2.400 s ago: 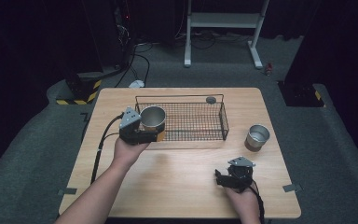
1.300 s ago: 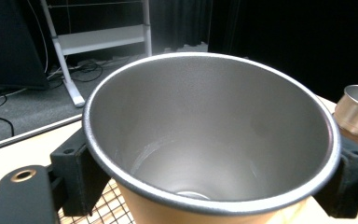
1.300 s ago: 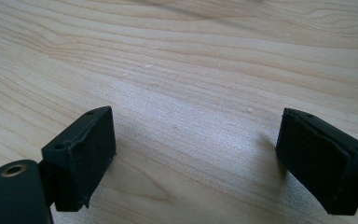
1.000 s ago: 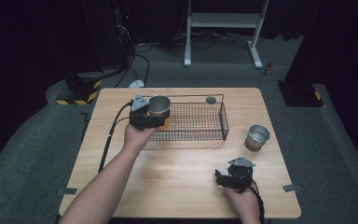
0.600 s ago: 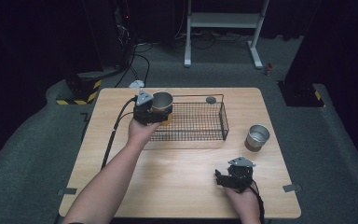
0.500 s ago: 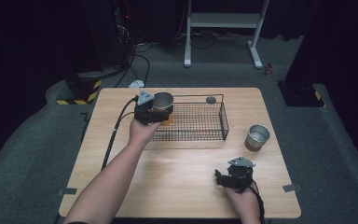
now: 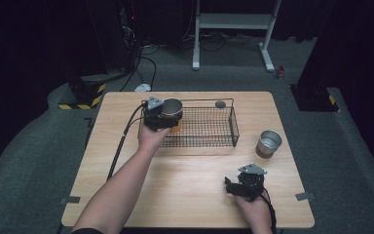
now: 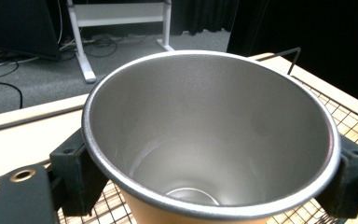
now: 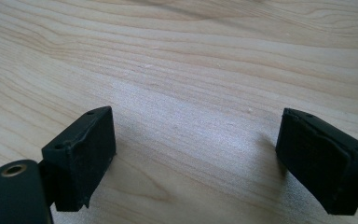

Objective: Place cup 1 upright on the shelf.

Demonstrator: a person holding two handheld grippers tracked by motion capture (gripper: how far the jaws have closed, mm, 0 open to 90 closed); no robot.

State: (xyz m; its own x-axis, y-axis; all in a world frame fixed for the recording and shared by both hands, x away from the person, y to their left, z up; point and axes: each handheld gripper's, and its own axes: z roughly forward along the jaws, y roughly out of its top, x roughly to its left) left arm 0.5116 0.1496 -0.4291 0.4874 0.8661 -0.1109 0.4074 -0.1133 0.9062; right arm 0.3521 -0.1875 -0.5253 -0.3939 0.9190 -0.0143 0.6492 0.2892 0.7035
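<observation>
My left gripper (image 7: 168, 116) is shut on a steel cup with an orange outside (image 7: 172, 111), holding it upright over the left end of the black wire basket (image 7: 209, 139). Up close the cup's (image 8: 209, 135) bare metal inside gapes between the two black jaws, with basket mesh (image 8: 354, 121) below. A second steel cup (image 7: 268, 143) stands on the table right of the basket. My right gripper (image 7: 231, 185) rests low near the table's front right, open, its fingertips (image 9: 86, 154) wide apart over bare wood.
A small round grey object (image 7: 220, 104) lies on the wooden table (image 7: 185, 195) just behind the basket's far rim. The left gripper's cable (image 7: 121, 141) trails across the table's left side. A white stand (image 7: 233, 22) and cables are on the floor beyond.
My left gripper has carried the cup away from me and slightly right, from the basket's near left corner to over its left end. The right gripper has stayed put.
</observation>
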